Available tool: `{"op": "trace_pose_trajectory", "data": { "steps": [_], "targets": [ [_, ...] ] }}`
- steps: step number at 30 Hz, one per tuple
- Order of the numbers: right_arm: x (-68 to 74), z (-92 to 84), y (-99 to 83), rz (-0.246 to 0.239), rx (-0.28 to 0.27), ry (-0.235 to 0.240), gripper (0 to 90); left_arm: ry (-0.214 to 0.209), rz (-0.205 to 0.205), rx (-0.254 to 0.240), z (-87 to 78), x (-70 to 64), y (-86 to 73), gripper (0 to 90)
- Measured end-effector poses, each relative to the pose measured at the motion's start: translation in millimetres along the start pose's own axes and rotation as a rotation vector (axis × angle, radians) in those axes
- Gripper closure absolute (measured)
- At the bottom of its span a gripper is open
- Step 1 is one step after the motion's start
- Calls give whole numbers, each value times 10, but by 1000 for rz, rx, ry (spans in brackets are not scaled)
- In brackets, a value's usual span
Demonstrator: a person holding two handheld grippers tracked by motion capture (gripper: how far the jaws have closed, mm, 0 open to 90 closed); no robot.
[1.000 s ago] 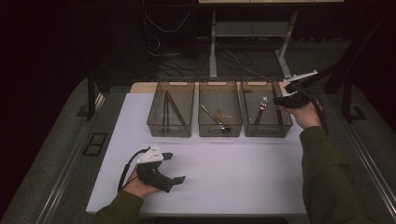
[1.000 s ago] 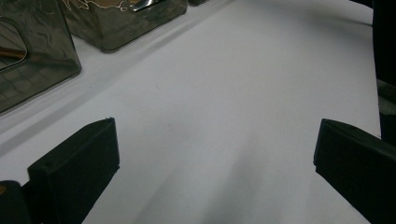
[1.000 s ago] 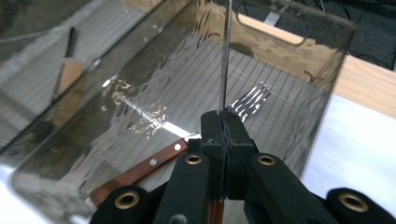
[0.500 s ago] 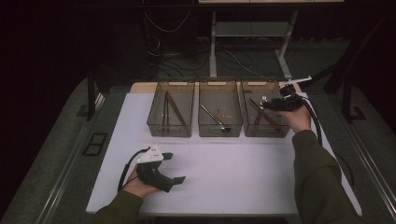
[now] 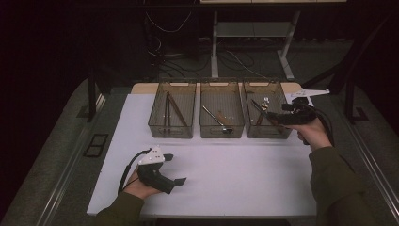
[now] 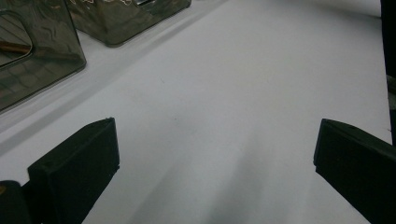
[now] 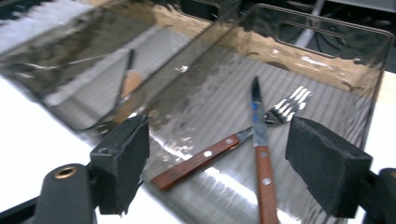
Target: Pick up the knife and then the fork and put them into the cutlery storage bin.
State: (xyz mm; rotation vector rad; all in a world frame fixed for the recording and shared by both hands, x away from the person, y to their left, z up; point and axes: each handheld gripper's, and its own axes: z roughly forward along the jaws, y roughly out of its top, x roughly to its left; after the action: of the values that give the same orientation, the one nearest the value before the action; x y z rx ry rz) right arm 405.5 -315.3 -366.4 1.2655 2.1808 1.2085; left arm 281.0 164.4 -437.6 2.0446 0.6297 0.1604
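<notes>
A dark room surrounds a white table [image 5: 226,183], beyond which a desk frame and loose cables stand on the floor. Three clear bins sit in a row along the far half of the table. The left bin [image 5: 172,114] holds brown sticks. The middle bin [image 5: 221,113] holds a metal utensil lying at a slant. The right bin [image 5: 265,113] holds a knife [image 7: 259,154] and a fork [image 7: 233,147], both with riveted wooden handles.

In the right gripper view, the knife's blade crosses over the fork's neck just behind the tines, so the two form an X on the ribbed floor of the bin. The knife's handle runs toward the camera; the fork's handle runs toward the bin's near corner.

Your right gripper [image 5: 273,117] hangs at the right bin's right side, pointing left across it. Its jaws have just been opening and now stand spread wide, with nothing pinched between them; the knife and fork lie on the bin floor beyond the pads [image 7: 122,158].

Your left gripper [image 5: 176,172] rests on the table's near left part, well apart from the bins. Its jaws are spread too, and between them is bare white table.
</notes>
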Motion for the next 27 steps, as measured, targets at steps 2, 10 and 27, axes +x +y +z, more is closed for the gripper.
{"op": "trace_pose_trajectory", "data": {
  "steps": [2,10,27],
  "targets": [
    [54,-63,-43,-10,-12,15,196,-1,2,3,1,0,-1,0],
    [323,-247,-227,-43,-44,60,169,0,1,4,-1,-9,-3,0],
    [758,-331,-783,-93,-44,98,167,-6,7,-1,-6,-18,-4,0]
  ]
}}
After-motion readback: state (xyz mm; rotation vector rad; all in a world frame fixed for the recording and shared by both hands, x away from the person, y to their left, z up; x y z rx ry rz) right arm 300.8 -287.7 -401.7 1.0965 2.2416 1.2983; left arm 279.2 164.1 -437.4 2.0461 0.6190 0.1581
